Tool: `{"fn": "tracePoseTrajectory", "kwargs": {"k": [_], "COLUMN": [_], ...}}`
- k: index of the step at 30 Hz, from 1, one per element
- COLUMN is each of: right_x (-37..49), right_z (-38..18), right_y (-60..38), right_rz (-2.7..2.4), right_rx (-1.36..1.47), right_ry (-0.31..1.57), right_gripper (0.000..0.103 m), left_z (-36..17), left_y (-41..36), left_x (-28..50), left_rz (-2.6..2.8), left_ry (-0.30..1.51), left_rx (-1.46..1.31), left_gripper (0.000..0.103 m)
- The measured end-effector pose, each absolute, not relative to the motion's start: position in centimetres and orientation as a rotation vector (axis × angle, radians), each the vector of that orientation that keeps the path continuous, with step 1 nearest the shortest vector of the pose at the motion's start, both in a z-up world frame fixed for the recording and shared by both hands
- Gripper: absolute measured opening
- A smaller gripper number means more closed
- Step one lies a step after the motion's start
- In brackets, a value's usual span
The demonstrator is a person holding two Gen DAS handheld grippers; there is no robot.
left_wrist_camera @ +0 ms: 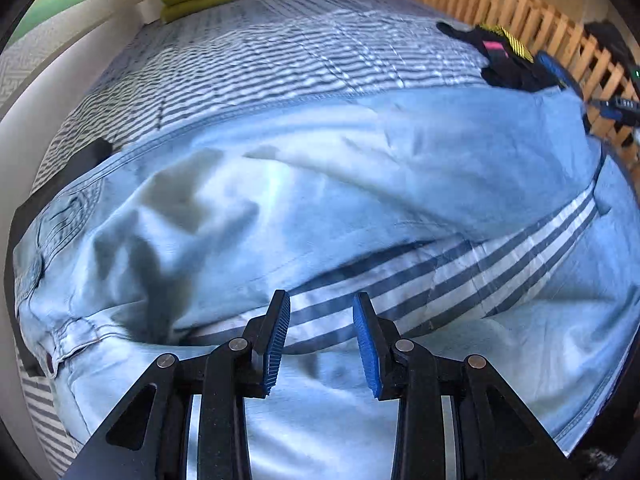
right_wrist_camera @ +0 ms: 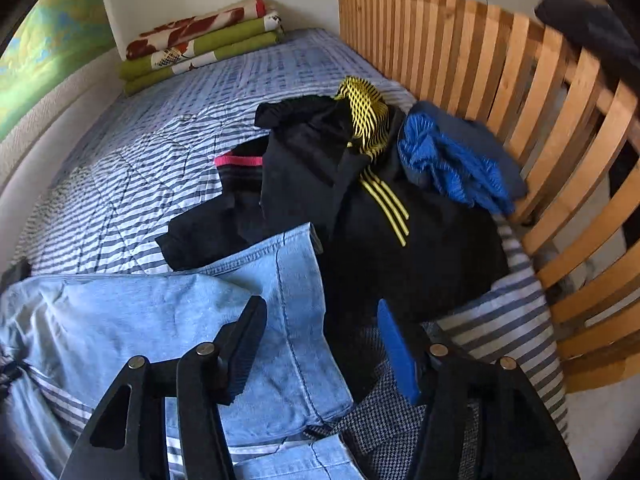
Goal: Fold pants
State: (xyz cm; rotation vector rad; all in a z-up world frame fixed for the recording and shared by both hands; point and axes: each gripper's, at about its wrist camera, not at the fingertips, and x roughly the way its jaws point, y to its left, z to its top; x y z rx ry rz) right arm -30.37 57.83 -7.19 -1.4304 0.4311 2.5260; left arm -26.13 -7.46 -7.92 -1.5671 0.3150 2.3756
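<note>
While the light blue jeans (left_wrist_camera: pixel 360 184) lie spread across the striped bed (left_wrist_camera: pixel 248 64), both hand-held grippers hover with fingers apart, holding nothing: the left hand-held gripper (left_wrist_camera: pixel 321 340) near the waistband end, the right hand-held gripper (right_wrist_camera: pixel 320 348) over a leg hem. The jeans run crosswise, waistband left, hems right beside a pile of dark clothes (right_wrist_camera: pixel 360 200). A neat fold likely calls for pinching matching edges and keeping the legs aligned.

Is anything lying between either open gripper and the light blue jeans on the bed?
Nothing visible. The left gripper hangs open right over the jeans; the right gripper hangs open over their hem end. The black clothes pile lies beyond the hem.
</note>
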Motion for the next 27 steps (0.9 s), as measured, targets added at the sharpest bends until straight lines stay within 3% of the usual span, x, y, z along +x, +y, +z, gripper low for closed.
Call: {"fn": "tracePoseTrajectory", "kwargs": {"k": [2, 11, 13, 14, 15, 17, 27], "right_x": [-30.4, -29.0, -28.4, -28.2, -28.1, -27.9, -26.3], "right_z": [-8.7, -13.5, -13.5, -13.4, -13.1, -12.3, -3.0], "right_y": [58.4, 57.9, 58.1, 58.1, 58.0, 57.7, 54.3], "right_rz": [2.522, 2.437, 2.437, 2.423, 2.418, 2.436, 2.546], "right_rx": [-1.477, -1.695, -1.702, -1.709, -1.701, -1.69, -1.491], "right_ry": [0.437, 0.494, 0.53, 0.524, 0.509, 0.517, 0.267], "right_gripper": [0.063, 0.064, 0.064, 0.064, 0.051, 0.024, 0.014], "left_z": [-9.4, -11.7, -12.3, -12.7, -13.1, -13.5, -9.6], "left_y": [-6.1, -2.7, -2.3, -2.2, -2.3, -2.3, -5.2], "left_x": [-26.4, -26.8, -27.3, -27.6, -28.1, -28.8, -28.3], "left_rz": [2.345, 2.323, 2.316, 2.307, 2.305, 2.333, 2.367], "left_ry": [0.358, 0.622, 0.67, 0.667, 0.666, 0.663, 0.553], "left_rx": [-1.605, -1.562, -1.559, -1.568, -1.578, -1.574, -1.513], "left_gripper": [0.048, 0.048, 0.04, 0.027, 0.015, 0.002, 0.0]}}
